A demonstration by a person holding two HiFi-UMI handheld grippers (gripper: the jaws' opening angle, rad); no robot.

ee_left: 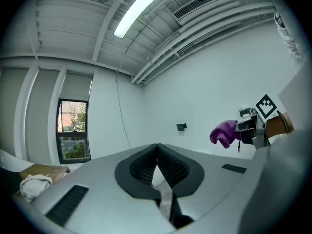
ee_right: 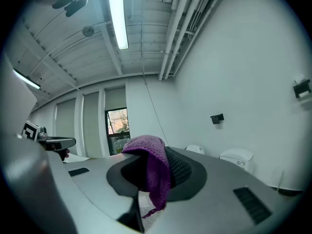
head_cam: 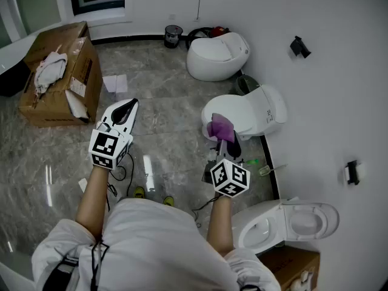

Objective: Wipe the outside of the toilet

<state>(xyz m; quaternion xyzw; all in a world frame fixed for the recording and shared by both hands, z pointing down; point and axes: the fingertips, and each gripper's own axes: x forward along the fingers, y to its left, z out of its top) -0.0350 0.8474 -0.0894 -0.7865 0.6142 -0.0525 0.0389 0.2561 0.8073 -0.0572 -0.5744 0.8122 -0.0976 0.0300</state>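
Note:
Three white toilets stand along the right wall: a closed one (head_cam: pixel 217 54) at the back, a middle one (head_cam: pixel 251 112) with its lid shut, and a near one (head_cam: pixel 285 222) with its lid up. My right gripper (head_cam: pixel 225 139) is shut on a purple cloth (head_cam: pixel 220 127) (ee_right: pixel 152 165), held in the air in front of the middle toilet's front rim. The cloth hangs from the pinched jaws. My left gripper (head_cam: pixel 127 109) (ee_left: pixel 157 152) is shut with nothing in it, raised over the floor to the left. The right gripper view shows two toilets (ee_right: pixel 237 156) low against the wall.
An open cardboard box (head_cam: pixel 57 71) with rags sits at the left. A small black bin (head_cam: pixel 173 36) stands by the back wall. Papers (head_cam: pixel 115 83) lie on the grey marble floor. Black fittings (head_cam: pixel 299 46) are mounted on the white wall. A brown box (head_cam: pixel 290 265) is at the bottom right.

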